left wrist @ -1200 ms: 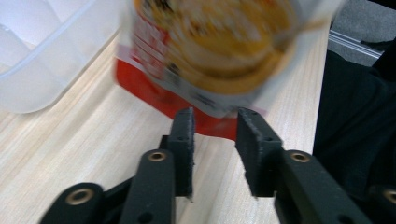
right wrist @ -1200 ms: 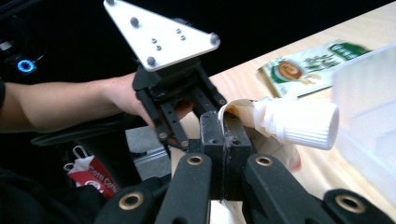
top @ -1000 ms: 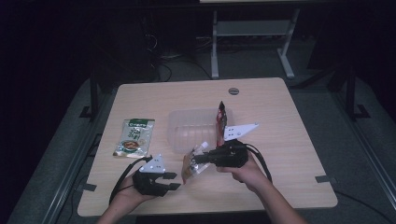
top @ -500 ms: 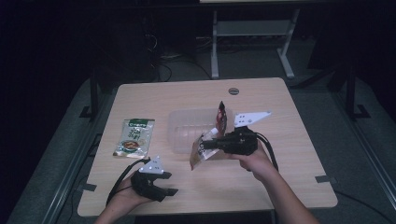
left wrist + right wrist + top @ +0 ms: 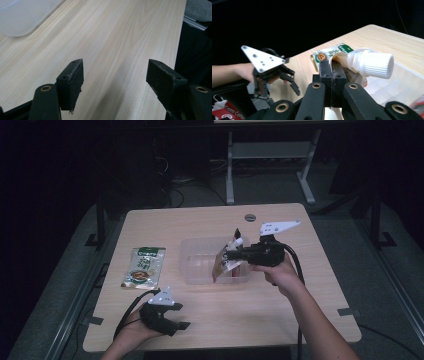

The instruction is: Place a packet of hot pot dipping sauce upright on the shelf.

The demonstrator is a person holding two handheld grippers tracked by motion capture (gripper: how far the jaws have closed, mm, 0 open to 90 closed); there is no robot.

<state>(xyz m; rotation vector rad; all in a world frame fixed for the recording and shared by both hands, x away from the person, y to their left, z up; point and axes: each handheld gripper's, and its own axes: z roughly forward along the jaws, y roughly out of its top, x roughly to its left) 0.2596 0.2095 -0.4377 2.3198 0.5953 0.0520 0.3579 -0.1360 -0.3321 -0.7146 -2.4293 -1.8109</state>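
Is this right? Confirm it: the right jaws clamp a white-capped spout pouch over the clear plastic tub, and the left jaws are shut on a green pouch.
Not quite. The left gripper holds nothing: the left gripper view shows its jaws open over bare table. The rest stands.

High view: I look from above my side, forward and down on the whole table (image 5: 300,315), from well back.
Left gripper view: close above the tabletop, along my left gripper (image 5: 115,75).
Right gripper view: along my right gripper (image 5: 331,72), raised, facing the left gripper.
Shared: clear tray (image 5: 192,270) (its corner (image 5: 15,20) and wall (image 5: 402,82)).
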